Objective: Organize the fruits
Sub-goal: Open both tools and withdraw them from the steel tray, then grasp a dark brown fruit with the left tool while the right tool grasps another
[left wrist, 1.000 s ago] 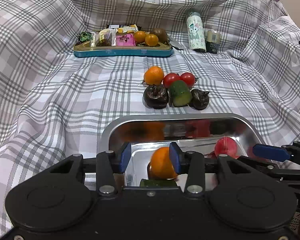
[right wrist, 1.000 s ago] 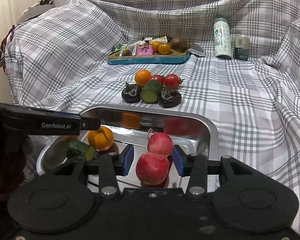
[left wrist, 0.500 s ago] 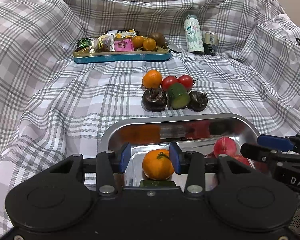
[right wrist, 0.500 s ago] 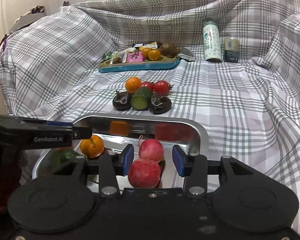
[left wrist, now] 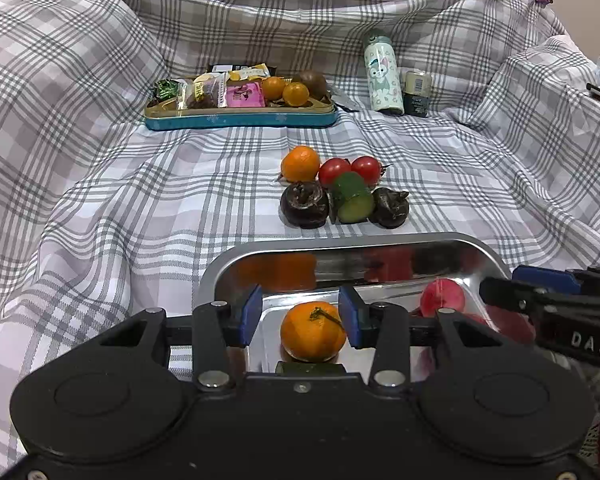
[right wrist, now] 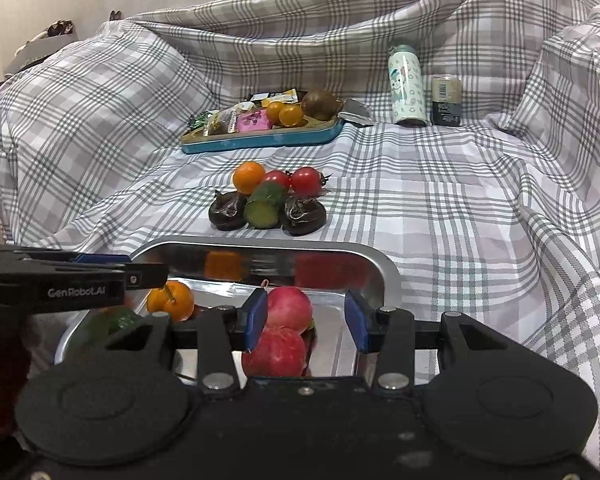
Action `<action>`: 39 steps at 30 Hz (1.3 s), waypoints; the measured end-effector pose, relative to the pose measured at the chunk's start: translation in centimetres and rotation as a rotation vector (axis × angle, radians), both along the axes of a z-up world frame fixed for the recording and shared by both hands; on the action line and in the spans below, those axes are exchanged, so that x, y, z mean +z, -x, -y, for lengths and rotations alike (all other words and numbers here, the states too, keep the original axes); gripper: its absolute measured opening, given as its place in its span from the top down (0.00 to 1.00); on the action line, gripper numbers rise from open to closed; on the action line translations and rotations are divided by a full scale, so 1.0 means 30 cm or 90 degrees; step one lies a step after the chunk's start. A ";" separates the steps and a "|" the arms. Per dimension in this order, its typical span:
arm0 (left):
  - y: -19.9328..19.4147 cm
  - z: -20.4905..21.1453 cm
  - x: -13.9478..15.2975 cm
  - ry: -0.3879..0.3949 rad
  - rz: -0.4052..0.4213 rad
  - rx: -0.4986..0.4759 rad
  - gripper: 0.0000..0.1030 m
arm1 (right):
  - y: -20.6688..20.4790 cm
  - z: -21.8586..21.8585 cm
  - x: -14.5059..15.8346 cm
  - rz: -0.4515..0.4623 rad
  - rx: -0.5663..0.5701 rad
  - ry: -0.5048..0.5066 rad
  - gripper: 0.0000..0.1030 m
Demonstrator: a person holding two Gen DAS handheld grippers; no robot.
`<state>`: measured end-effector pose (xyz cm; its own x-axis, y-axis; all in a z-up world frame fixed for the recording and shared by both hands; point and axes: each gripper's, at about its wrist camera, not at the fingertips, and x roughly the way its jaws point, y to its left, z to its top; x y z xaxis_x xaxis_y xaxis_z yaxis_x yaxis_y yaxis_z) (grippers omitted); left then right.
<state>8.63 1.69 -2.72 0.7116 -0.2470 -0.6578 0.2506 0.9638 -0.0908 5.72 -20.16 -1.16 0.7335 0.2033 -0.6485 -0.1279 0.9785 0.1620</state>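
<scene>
A shiny metal tray [left wrist: 380, 242] [right wrist: 388, 276] lies on the checked cloth right in front of me. In it lie an orange [left wrist: 313, 336] [right wrist: 171, 300], a green cucumber piece [left wrist: 310, 368] [right wrist: 120, 320] and two pink-red fruits [right wrist: 288, 306] [right wrist: 280, 354]. My left gripper [left wrist: 302, 316] is open above the orange, clear of it. My right gripper [right wrist: 306, 320] is open over the pink fruits, holding nothing. Beyond the tray sits a pile: an orange [left wrist: 300, 163], two tomatoes [left wrist: 334, 170], a cucumber piece [left wrist: 352, 198] and two dark fruits [left wrist: 304, 204].
A blue-rimmed tray [left wrist: 240, 118] with snack packets, small oranges and a brown fruit stands at the back. A printed bottle [left wrist: 382, 72] and a small can [left wrist: 417, 92] stand to its right. Raised cloth folds ring the area on the left, back and right.
Both grippers have risen and pulled back a little from the tray. The orange now lies still in the tray, free of the left jaws. The right jaws have opened slightly wider.
</scene>
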 end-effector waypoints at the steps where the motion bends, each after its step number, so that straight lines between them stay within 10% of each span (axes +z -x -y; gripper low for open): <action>1: 0.003 0.002 0.005 0.000 0.004 -0.002 0.52 | -0.003 0.003 0.001 -0.001 -0.006 -0.001 0.56; 39: -0.275 0.009 0.016 -0.039 -0.001 0.003 0.52 | -0.327 -0.031 -0.004 -0.021 0.013 0.056 0.56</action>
